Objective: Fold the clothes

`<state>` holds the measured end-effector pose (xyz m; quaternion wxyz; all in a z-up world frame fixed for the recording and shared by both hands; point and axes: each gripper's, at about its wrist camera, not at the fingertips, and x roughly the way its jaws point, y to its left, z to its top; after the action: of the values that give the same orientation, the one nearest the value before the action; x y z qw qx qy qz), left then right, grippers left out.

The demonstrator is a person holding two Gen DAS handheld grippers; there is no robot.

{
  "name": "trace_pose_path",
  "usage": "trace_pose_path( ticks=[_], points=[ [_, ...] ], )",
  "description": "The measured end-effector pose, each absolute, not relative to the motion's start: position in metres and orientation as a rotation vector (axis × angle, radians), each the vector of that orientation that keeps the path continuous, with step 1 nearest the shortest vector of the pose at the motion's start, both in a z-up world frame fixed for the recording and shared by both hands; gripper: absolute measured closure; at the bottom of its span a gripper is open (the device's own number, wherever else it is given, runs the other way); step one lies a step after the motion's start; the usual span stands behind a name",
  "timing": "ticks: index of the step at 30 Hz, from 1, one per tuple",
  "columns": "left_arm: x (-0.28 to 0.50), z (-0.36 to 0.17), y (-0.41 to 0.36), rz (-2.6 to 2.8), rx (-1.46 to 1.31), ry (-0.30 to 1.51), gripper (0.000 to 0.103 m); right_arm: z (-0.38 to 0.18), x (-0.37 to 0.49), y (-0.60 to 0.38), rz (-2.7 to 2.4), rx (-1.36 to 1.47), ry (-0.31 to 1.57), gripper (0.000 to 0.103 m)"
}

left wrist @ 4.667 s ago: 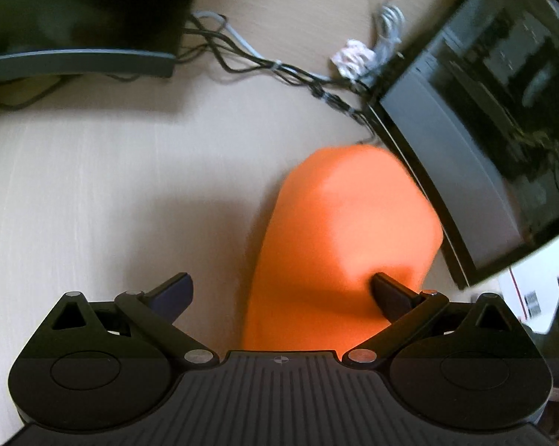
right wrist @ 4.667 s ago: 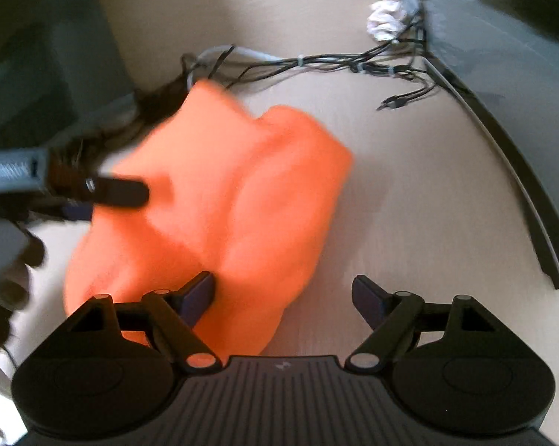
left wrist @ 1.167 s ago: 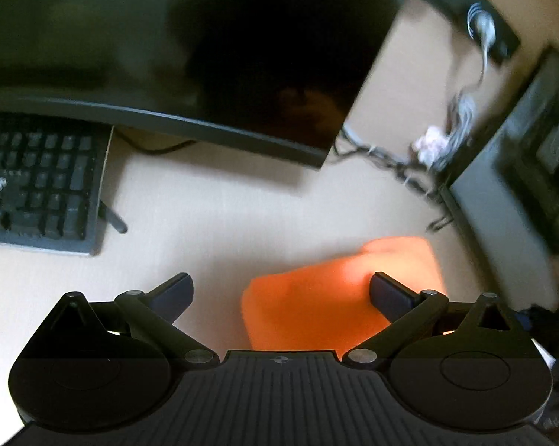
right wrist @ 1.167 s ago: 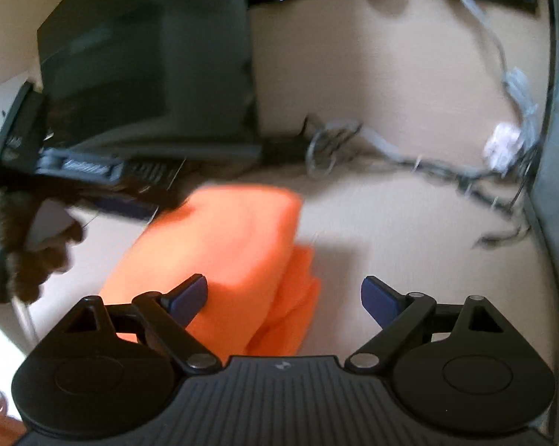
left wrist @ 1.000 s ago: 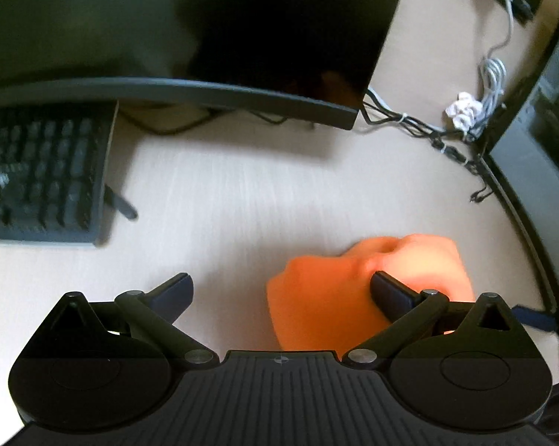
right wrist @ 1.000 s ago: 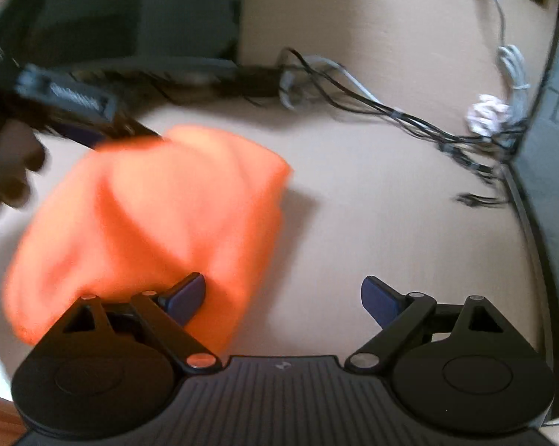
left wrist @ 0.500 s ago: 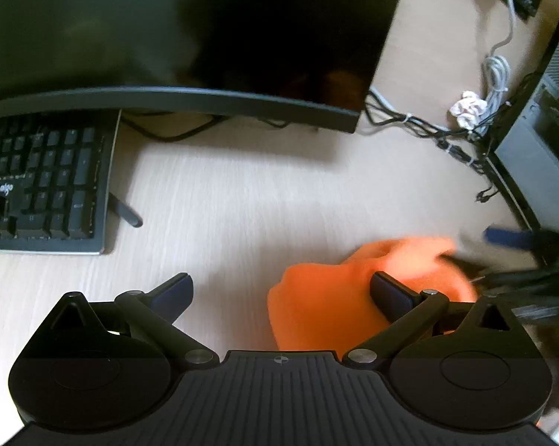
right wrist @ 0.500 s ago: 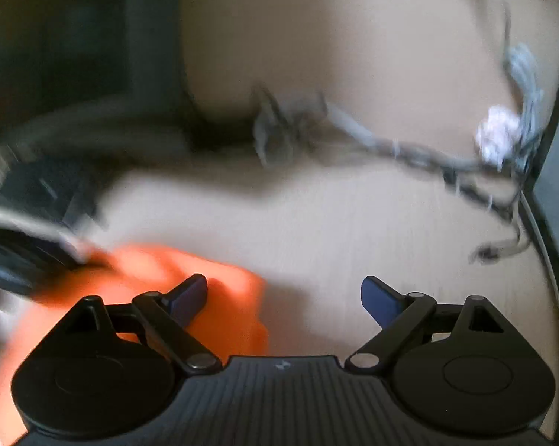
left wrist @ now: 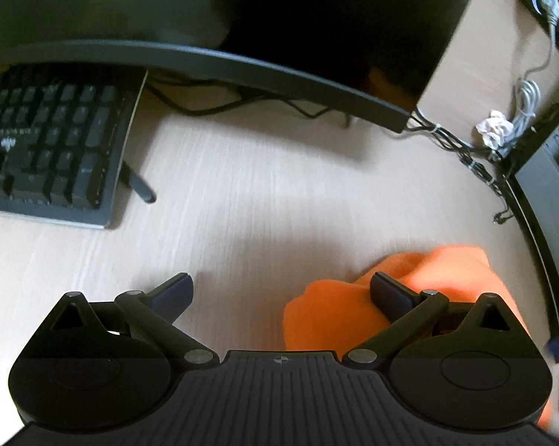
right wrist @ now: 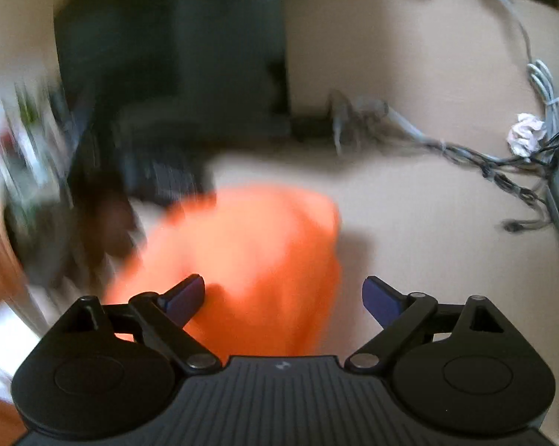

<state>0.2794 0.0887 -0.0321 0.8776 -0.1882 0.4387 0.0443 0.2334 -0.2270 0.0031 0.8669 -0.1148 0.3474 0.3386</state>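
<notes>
An orange garment (left wrist: 331, 316) lies bunched on the light wooden desk (left wrist: 261, 204), at the lower right of the left wrist view. My left gripper (left wrist: 281, 291) is open; its right finger sits over the cloth's edge and nothing is between the jaws. In the blurred right wrist view the same orange garment (right wrist: 257, 256) lies in front of my right gripper (right wrist: 283, 293), which is open, with its left finger over the cloth. Whether either finger touches the cloth is unclear.
A black keyboard (left wrist: 49, 148) lies at the left. A curved dark monitor (left wrist: 205, 11) spans the back. Cables (left wrist: 461, 148) and a crumpled white paper (left wrist: 495, 130) lie at the back right, beside a dark computer case (left wrist: 551, 200).
The left gripper's view has shifted so the garment sits lower and further right. The right gripper has swung fast, blurring its view; the garment now lies in front of it, centre-left. Both grippers stay open.
</notes>
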Motion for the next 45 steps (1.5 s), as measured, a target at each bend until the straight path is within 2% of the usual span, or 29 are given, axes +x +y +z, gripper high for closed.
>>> trace_pose_path(
  ticks=[6, 13, 24, 27, 30, 34, 37, 40, 45],
  points=[
    [0.233, -0.003, 0.101, 0.026, -0.483, 0.871, 0.000, -0.013, 0.234, -0.222, 0.608, -0.377, 0.721, 0.007],
    [0.187, -0.019, 0.086, -0.098, -0.458, 0.934, 0.000, -0.027, 0.251, -0.203, 0.600, -0.331, 0.760, 0.004],
    [0.176, -0.002, 0.188, 0.298, -0.419, 0.836, 0.000, -0.036, 0.279, -0.057, 0.743, -0.342, 0.705, 0.001],
    [0.175, 0.006, 0.193, 0.301, -0.392, 0.827, 0.000, -0.034, 0.275, -0.052, 0.735, -0.382, 0.656, 0.001],
    [0.174, 0.027, 0.192, 0.192, -0.413, 0.738, 0.000, -0.018, 0.271, -0.073, 0.741, -0.331, 0.615, 0.001],
    [0.198, 0.046, 0.185, -0.010, -0.484, 0.693, 0.000, 0.006, 0.255, -0.098, 0.849, -0.243, 0.549, 0.001],
    [0.236, 0.043, 0.174, -0.068, -0.506, 0.744, 0.000, -0.005, 0.238, -0.079, 0.936, -0.311, 0.525, 0.001],
    [0.275, 0.024, 0.157, 0.028, -0.386, 0.847, 0.000, -0.032, 0.227, -0.056, 0.912, -0.425, 0.478, 0.001],
    [0.288, 0.014, 0.143, 0.147, -0.288, 0.869, 0.000, -0.033, 0.247, -0.066, 0.942, -0.346, 0.504, 0.001]
  ],
)
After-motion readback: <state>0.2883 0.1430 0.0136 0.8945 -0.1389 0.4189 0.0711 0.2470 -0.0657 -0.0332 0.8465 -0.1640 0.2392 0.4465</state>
